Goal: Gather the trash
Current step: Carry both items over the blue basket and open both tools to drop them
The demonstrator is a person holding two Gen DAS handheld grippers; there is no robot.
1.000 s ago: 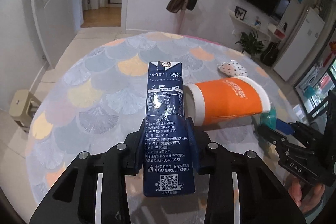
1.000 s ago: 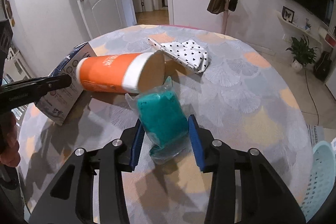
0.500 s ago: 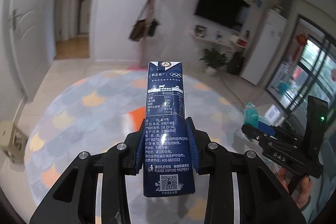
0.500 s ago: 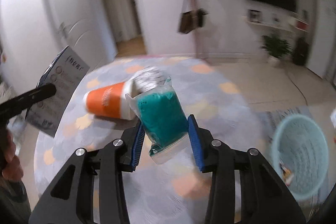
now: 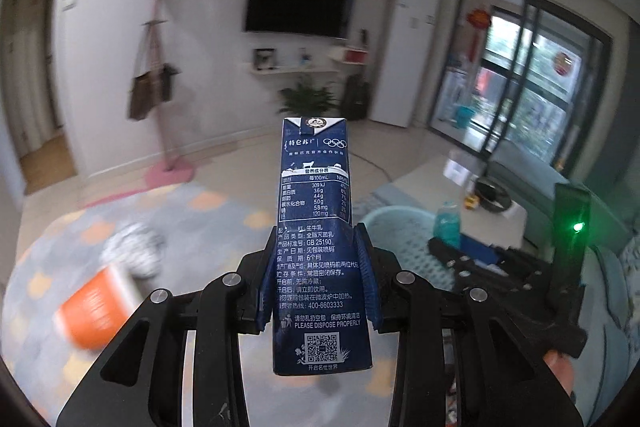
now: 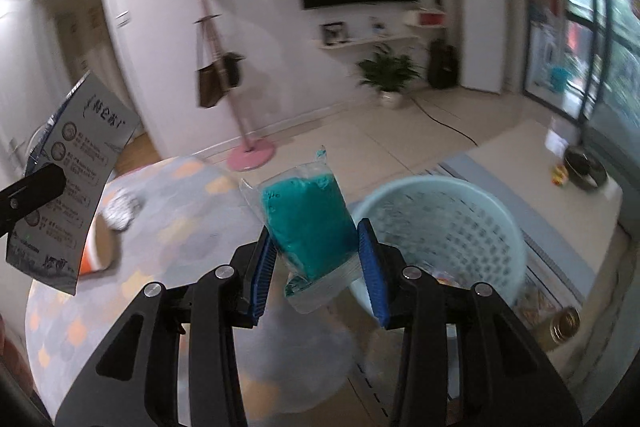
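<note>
My left gripper (image 5: 316, 283) is shut on a dark blue milk carton (image 5: 316, 227) and holds it upright in the air above the round table (image 5: 192, 211). My right gripper (image 6: 316, 259) is shut on a teal packet in clear plastic (image 6: 308, 223), lifted off the table. A light blue perforated trash basket (image 6: 452, 223) stands on the floor just right of the packet; it also shows in the left wrist view (image 5: 396, 231). The right gripper shows at the right of the left wrist view (image 5: 472, 255). The carton shows at the left of the right wrist view (image 6: 68, 187).
An orange and white cup (image 5: 96, 307) lies on its side on the table, with a polka-dot cloth (image 5: 132, 247) behind it. A coat stand with bags (image 6: 216, 75) stands past the table. A low white table (image 6: 560, 167) is beyond the basket.
Both grippers have lifted their items off the table and swung to the right. The trash basket has come into view in front of the right gripper.
</note>
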